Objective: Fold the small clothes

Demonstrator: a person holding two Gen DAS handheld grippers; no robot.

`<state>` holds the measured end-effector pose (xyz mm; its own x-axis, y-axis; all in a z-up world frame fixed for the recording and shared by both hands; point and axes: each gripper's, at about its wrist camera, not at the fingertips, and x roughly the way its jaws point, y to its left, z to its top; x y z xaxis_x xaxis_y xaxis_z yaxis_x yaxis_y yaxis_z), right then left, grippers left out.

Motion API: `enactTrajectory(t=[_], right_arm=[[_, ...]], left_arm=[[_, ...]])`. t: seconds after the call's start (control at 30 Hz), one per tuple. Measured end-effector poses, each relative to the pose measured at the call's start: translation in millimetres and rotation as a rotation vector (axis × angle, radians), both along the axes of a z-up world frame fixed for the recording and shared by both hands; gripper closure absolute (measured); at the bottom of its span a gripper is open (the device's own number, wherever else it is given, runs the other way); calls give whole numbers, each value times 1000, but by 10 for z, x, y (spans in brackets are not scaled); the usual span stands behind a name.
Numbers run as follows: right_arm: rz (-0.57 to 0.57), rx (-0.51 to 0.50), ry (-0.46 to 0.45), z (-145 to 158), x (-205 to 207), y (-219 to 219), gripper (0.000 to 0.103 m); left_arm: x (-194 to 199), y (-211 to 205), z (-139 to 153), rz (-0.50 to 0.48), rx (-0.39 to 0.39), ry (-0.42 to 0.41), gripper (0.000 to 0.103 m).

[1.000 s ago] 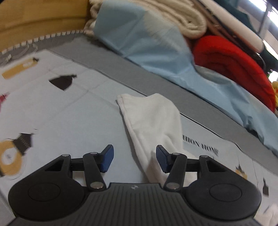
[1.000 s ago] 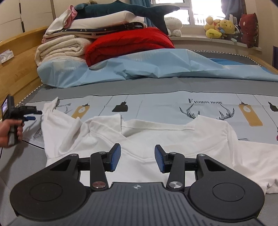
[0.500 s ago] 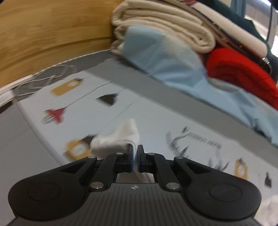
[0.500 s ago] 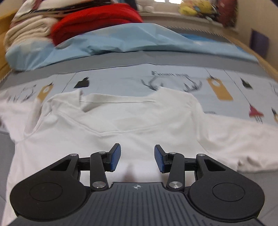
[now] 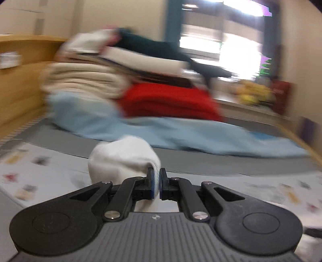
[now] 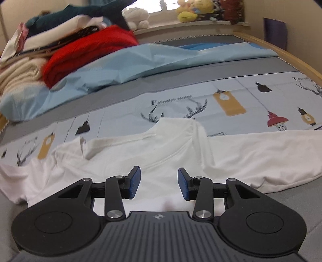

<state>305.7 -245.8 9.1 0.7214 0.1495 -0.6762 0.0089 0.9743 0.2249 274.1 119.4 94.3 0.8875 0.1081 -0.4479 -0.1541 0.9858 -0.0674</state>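
A white long-sleeved shirt (image 6: 165,149) lies spread on the printed bed sheet (image 6: 251,94), collar away from me, its right sleeve (image 6: 261,153) stretched out to the right. My right gripper (image 6: 159,182) is open and empty, hovering over the shirt's chest. In the blurred left wrist view my left gripper (image 5: 157,182) is shut on the white left sleeve (image 5: 122,159), which bunches up in front of the jaws, lifted above the sheet.
A crumpled light blue sheet (image 6: 130,64) lies across the bed behind the shirt. A red blanket (image 6: 88,50) and stacked cream bedding (image 6: 18,78) sit at the back left. Plush toys (image 6: 193,10) line the window sill. A wooden bed rail (image 6: 285,56) runs along the right.
My left gripper shut on the left sleeve and lifted it, swinging to face the window. My right gripper shifted right over the shirt and stayed open.
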Motion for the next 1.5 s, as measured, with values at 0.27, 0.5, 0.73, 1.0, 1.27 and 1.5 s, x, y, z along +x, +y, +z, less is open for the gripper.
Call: enactTrajectory(t=[0.27, 0.5, 0.73, 1.0, 1.27, 1.5], right_arm=[[-148, -3, -44, 42, 27, -273, 66], [-175, 36, -59, 39, 59, -295, 88], [-90, 95, -42, 4, 114, -163, 88], [-70, 115, 45, -172, 200, -202, 86], [-160, 186, 60, -225, 303, -593, 86], [-103, 256, 272, -668, 434, -504, 79]], left_arm=[[-89, -1530, -890, -427, -85, 288, 89], [131, -1055, -893, -231, -31, 270, 70], [332, -514, -920, -105, -58, 331, 59], [480, -147, -1028, -16, -98, 429, 59], [529, 34, -1074, 45, -135, 462, 59], [550, 245, -1069, 113, -175, 461, 59]])
